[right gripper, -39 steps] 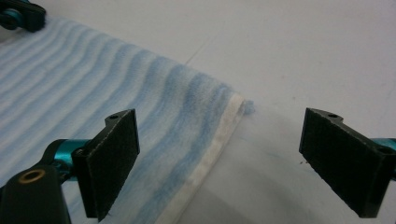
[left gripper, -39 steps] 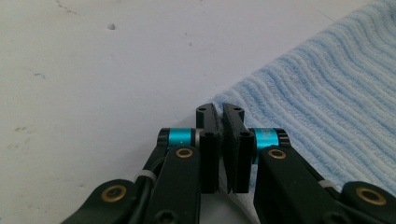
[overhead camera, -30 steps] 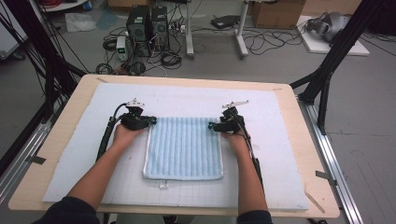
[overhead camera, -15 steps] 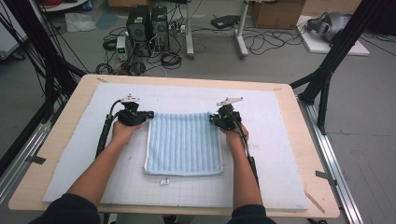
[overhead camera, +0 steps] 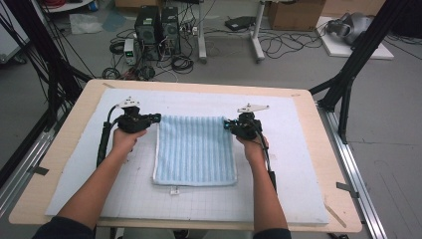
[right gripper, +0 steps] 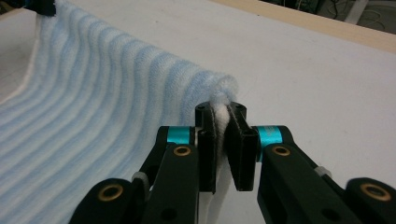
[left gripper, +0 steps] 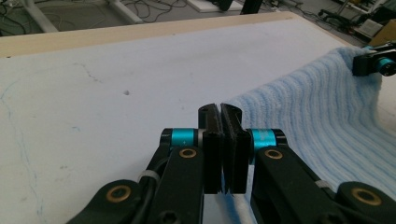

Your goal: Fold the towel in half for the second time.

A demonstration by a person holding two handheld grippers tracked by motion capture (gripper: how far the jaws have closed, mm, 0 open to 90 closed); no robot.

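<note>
Towel [overhead camera: 195, 149] far edge lifted, lengthwise front-to-back

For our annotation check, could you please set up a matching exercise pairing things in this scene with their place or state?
Things:
1. left claw
2. right claw
3. towel
4. mat

Places or states:
A. white, covering the wooden table
B. shut on the towel's far right corner
C. blue striped, its far edge raised between the claws
D. shut at the towel's far left corner

Pairs: 1-D, 2-B, 3-C, 4-A
</note>
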